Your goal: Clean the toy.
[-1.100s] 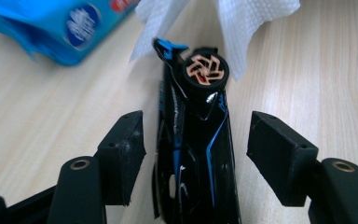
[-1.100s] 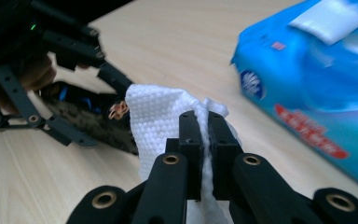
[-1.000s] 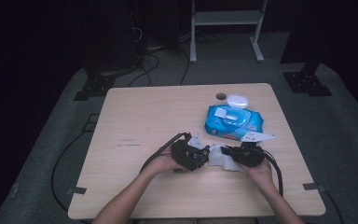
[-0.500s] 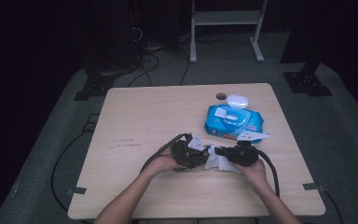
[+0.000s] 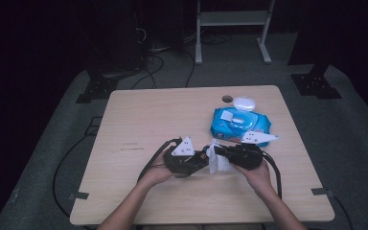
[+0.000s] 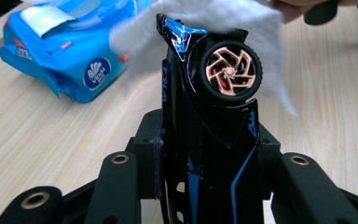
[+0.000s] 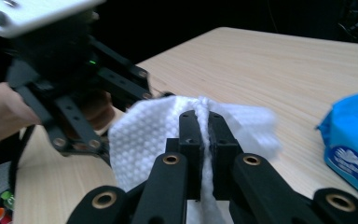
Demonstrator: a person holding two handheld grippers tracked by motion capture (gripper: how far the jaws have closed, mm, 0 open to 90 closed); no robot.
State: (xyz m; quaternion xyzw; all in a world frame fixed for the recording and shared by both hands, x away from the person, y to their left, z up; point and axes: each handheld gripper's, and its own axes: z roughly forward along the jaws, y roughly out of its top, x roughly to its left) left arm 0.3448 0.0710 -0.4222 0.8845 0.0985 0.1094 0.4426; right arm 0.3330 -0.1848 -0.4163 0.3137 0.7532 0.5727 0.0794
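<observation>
A black and blue toy car [image 6: 205, 135] with a bronze-spoked wheel [image 6: 229, 73] stands nose-up between my left gripper's jaws, which have just been closing and now press on its sides. My left gripper [image 5: 200, 158] is low over the table's front middle. My right gripper [image 7: 204, 119] faces it, shut on a white wipe [image 7: 144, 140]. The wipe [image 6: 223, 18] hangs against the far end of the car. In the high view the wipe [image 5: 216, 163] sits between the two grippers, with my right gripper [image 5: 220, 152] just to its right.
A blue pack of wipes [image 5: 239, 122] with its flap open lies behind the grippers, right of centre on the wooden table [image 5: 148, 120]. A small white lid [image 5: 244, 103] and a dark round spot [image 5: 227, 99] lie near the far edge. Cables trail from both grippers.
My right gripper has carried the wipe to the left, up to the front of the left gripper. Both hands have lifted a little off the table.
</observation>
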